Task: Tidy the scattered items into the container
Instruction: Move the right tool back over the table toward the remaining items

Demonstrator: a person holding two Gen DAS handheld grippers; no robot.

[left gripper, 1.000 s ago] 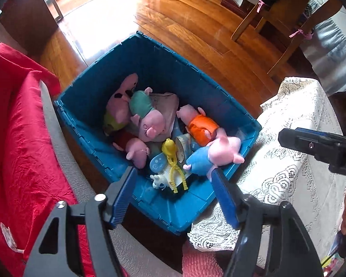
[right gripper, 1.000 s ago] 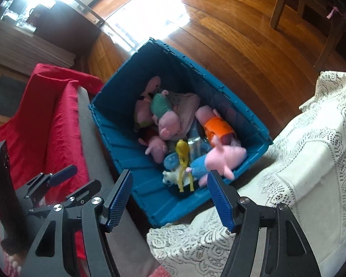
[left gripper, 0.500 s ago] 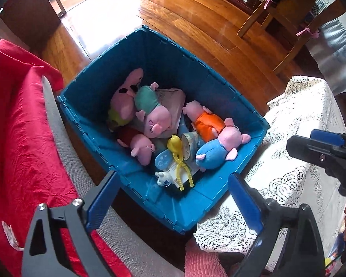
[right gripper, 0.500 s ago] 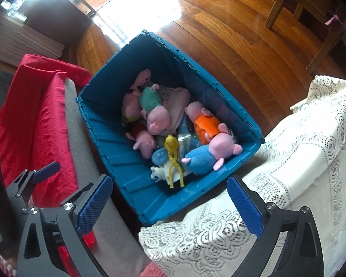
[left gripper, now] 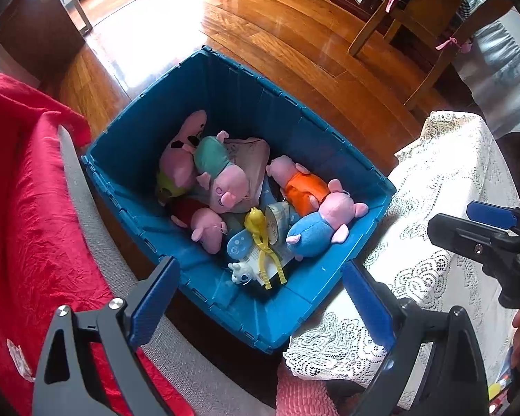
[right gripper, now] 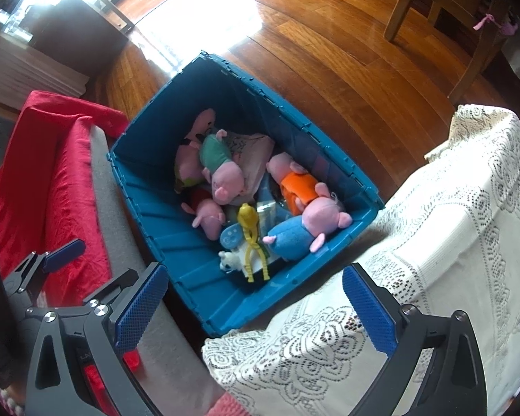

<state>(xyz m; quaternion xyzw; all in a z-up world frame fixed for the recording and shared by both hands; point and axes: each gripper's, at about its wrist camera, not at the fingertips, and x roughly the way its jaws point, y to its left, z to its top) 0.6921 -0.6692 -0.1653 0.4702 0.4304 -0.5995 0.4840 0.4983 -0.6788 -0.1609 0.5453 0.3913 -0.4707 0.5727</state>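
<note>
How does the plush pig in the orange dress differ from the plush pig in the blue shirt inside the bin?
The orange-dressed pig lies behind, partly covered; the blue-shirted pig lies on top, nearest the bin's right wall. The orange-dressed pig's head points to the far side; the blue-shirted pig's head points right. Both are pink plush and rest inside the bin, untouched.

Left gripper point(left gripper: 260, 298) and right gripper point(right gripper: 256, 306) angled steeply down, jaws apparently wide, empty.
</note>
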